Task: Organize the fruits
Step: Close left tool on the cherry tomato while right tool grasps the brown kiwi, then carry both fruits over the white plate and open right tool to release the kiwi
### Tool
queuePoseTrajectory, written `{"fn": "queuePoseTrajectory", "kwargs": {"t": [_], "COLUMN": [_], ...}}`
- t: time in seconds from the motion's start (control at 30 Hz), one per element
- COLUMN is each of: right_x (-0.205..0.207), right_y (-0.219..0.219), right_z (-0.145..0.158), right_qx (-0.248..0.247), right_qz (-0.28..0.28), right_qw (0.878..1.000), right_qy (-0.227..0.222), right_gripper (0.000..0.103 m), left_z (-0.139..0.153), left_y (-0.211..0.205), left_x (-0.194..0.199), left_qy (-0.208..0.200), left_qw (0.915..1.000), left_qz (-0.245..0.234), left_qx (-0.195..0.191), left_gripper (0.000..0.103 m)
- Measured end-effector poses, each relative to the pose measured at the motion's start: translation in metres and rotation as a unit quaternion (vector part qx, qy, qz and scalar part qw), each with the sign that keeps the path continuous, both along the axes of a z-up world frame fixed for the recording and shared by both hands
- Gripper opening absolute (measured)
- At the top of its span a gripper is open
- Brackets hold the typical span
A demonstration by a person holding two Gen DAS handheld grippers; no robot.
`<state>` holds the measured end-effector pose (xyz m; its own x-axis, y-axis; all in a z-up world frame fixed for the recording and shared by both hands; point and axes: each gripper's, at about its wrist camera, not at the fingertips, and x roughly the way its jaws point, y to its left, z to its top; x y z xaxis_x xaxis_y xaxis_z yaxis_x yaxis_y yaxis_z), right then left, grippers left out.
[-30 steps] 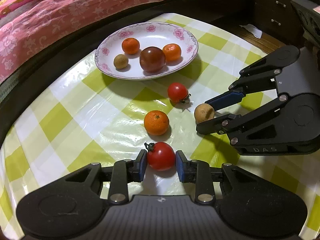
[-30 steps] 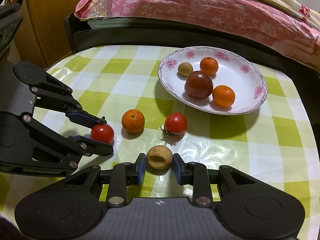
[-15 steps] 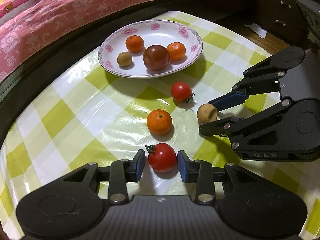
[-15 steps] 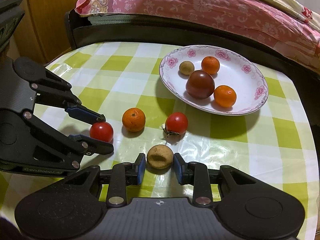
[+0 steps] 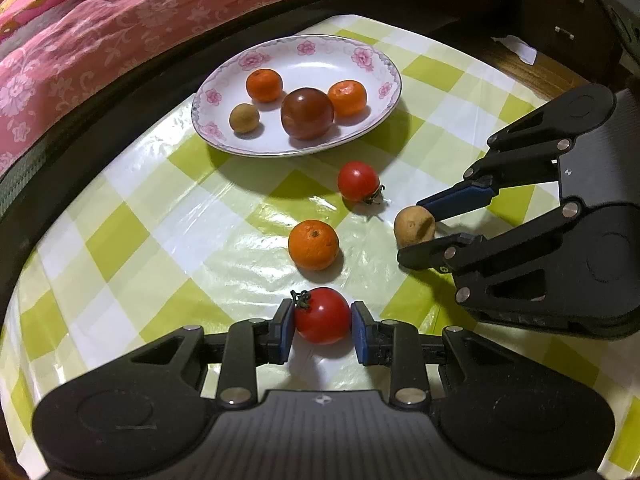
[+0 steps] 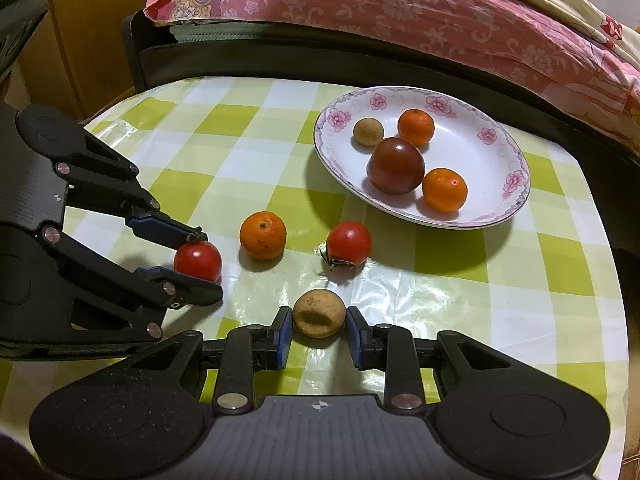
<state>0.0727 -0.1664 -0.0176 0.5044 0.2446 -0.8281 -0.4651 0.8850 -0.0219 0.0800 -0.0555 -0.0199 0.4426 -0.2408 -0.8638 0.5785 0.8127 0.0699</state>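
My left gripper (image 5: 323, 324) is closing on a red tomato (image 5: 322, 315) with a green stem, and both blue pads touch its sides on the checked tablecloth. My right gripper (image 6: 319, 328) is shut on a small brown fruit (image 6: 319, 313) with a dented skin. Each gripper shows in the other's view: the left gripper (image 6: 208, 264) and the right gripper (image 5: 412, 230). Between them lie an orange (image 5: 313, 245) and a second tomato (image 5: 358, 181). Beyond, a flowered white plate (image 5: 320, 68) holds two tangerines, a dark tomato (image 5: 307, 113) and another small brown fruit.
The table (image 6: 240, 160) has a green-and-white checked plastic cover and rounded edges. A dark bed frame (image 6: 280, 60) with pink floral bedding (image 6: 400, 12) runs along the far side. A wooden cabinet (image 6: 92, 40) stands at the back left in the right wrist view.
The left jaws opened a little around the tomato, then came back onto it. The right gripper stays on the brown fruit. Neither hand has shifted.
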Motion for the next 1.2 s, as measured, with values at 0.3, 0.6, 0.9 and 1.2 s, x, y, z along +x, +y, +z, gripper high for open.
{"fn": "queuePoseTrajectory", "kwargs": {"t": [0.3, 0.6, 0.9, 1.2], "right_x": [0.0, -0.002, -0.001, -0.001], "right_y": [0.001, 0.003, 0.001, 0.0], "right_z": [0.001, 0.004, 0.009, 0.011], "right_qx": [0.001, 0.003, 0.007, 0.006], "right_qz": [0.001, 0.0, -0.005, -0.012], "right_qw": [1.0, 1.0, 1.0, 1.0], "right_qy": [0.005, 0.002, -0.001, -0.008], "right_gripper": [0.024, 0.024, 0.024, 0.024], "left_z": [0.004, 0.008, 0.013, 0.018], "left_y": [-0.002, -0.002, -0.005, -0.007], "left_x": [0.001, 0.003, 0.005, 0.006], "left_qy": [-0.007, -0.017, -0.025, -0.033], "left_qw": [1.0, 0.9999, 0.9997, 0.9994], "left_qz": [0.001, 0.004, 0.006, 0.007], "left_qx": [0.004, 0.002, 0.002, 0.0], "left_gripper": [0.038, 0.038, 0.038, 0.038]}}
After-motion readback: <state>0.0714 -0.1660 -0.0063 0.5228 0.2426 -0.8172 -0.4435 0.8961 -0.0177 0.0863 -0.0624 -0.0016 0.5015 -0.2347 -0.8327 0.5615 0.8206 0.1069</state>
